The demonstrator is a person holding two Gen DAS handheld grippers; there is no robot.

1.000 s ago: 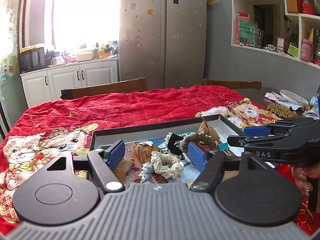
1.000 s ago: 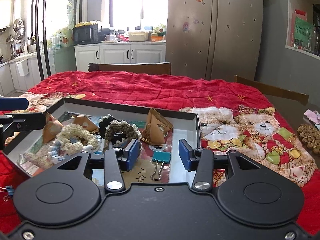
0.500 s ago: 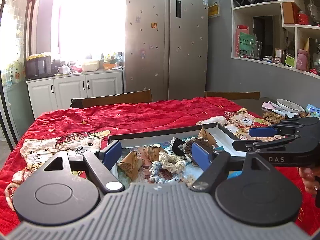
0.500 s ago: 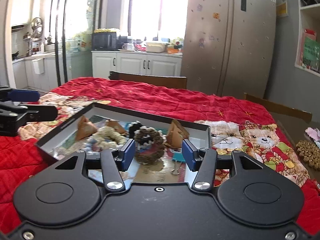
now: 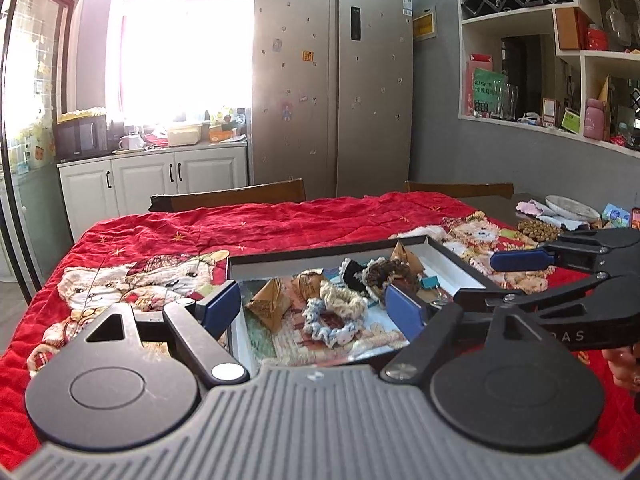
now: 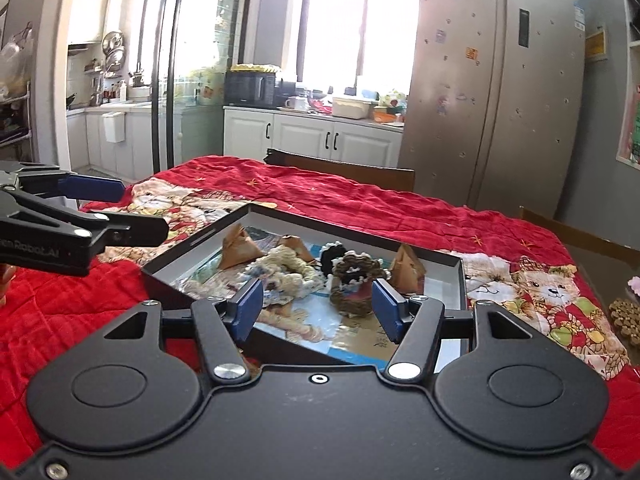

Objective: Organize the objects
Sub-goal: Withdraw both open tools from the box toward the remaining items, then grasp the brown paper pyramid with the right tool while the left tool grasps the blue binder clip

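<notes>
A black-rimmed tray [image 5: 304,252] [image 6: 360,234] lies on the red blanket. In it are brown paper pyramids [image 5: 272,306] [image 6: 240,248], a cream scrunchie [image 5: 340,300] [image 6: 288,264], a brown scrunchie [image 5: 388,274] [image 6: 356,276], a black scrunchie [image 5: 354,270] [image 6: 332,254] and a teal binder clip [image 5: 430,282]. My left gripper [image 5: 312,308] [image 6: 120,210] hovers open before the tray's left near corner, holding nothing. My right gripper [image 6: 319,310] [image 5: 500,278] hangs at the tray's near right side. Its jaws are opening, and nothing is pressed between its pads.
The red bear-print blanket [image 6: 400,208] covers the table. Two wooden chair backs [image 5: 228,196] stand at its far side. A brown beaded mat [image 5: 538,230] and a shallow dish [image 5: 572,206] sit on the bare table at the far right. A fridge [image 5: 332,88] stands behind.
Both grippers have drawn back from the tray and risen a little. The right gripper's jaws have spread wider and its view has swung, so the tray now looks angled.
</notes>
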